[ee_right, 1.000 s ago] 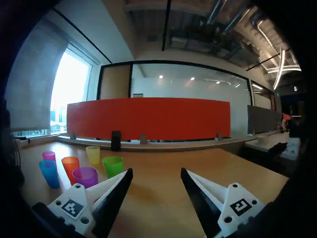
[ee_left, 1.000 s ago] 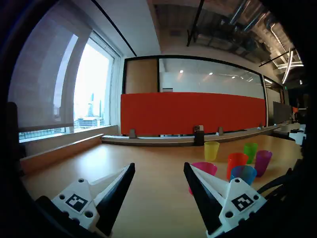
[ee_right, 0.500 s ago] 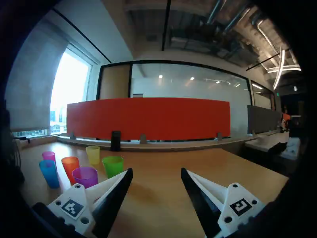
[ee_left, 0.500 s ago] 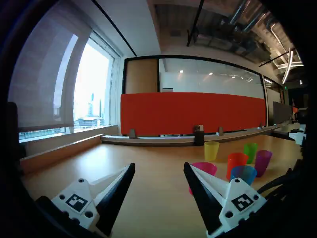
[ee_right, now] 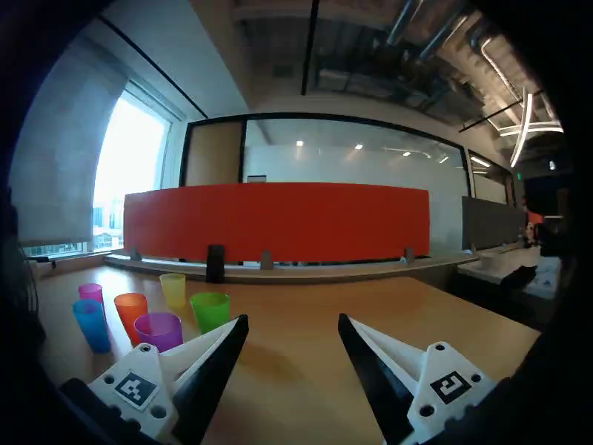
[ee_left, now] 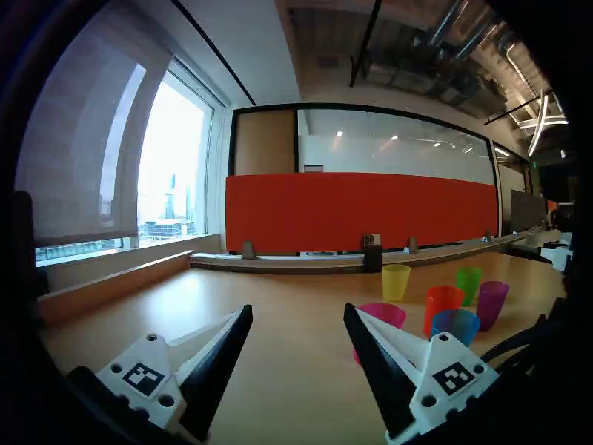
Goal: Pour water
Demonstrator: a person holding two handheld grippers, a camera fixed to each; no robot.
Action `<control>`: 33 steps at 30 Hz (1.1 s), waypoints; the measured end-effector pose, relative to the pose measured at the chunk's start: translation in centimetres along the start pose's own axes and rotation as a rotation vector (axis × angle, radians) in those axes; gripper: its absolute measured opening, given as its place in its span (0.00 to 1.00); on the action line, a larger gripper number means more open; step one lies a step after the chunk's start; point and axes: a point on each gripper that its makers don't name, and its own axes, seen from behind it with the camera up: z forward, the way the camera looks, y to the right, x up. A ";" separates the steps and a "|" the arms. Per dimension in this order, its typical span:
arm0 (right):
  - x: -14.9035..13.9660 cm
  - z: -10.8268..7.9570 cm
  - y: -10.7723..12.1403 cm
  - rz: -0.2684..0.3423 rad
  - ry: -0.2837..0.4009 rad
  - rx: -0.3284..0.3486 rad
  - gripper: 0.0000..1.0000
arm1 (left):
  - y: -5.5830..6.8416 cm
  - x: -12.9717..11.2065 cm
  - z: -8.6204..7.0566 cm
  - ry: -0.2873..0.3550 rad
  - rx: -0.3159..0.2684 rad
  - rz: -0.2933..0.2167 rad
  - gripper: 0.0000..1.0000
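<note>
Several plastic cups stand in a cluster on the wooden table point(ee_left: 296, 297). In the left gripper view, a pink cup point(ee_left: 385, 315) sits just behind my right finger, with a yellow cup point(ee_left: 395, 282), an orange cup point(ee_left: 442, 302), a blue cup point(ee_left: 455, 325), a green cup point(ee_left: 468, 284) and a purple cup point(ee_left: 491, 302) to the right. My left gripper point(ee_left: 298, 322) is open and holds nothing. In the right gripper view the same cups stand at the left: pink point(ee_right: 91, 292), blue point(ee_right: 93, 324), orange point(ee_right: 131, 310), purple point(ee_right: 158, 330), yellow point(ee_right: 174, 288), green point(ee_right: 210, 311). My right gripper point(ee_right: 293, 330) is open, low over the table.
A red divider panel point(ee_left: 359, 210) runs along the table's far edge, with a small dark device point(ee_left: 371, 253) in front of it. A bright window point(ee_left: 167, 178) and sill lie to the left. More desks point(ee_right: 511, 271) stand at the far right.
</note>
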 end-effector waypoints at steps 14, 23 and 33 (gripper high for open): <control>0.0 -0.1 -0.1 0.000 -0.001 0.000 1.00 | 0.1 0.0 0.0 0.000 0.000 0.000 0.91; 0.0 -0.1 0.0 -0.001 -0.001 0.000 1.00 | 0.0 0.1 0.0 0.000 0.000 0.000 0.91; 0.1 -0.1 0.0 -0.001 -0.001 0.000 1.00 | 0.0 0.2 0.0 -0.001 0.000 0.000 0.91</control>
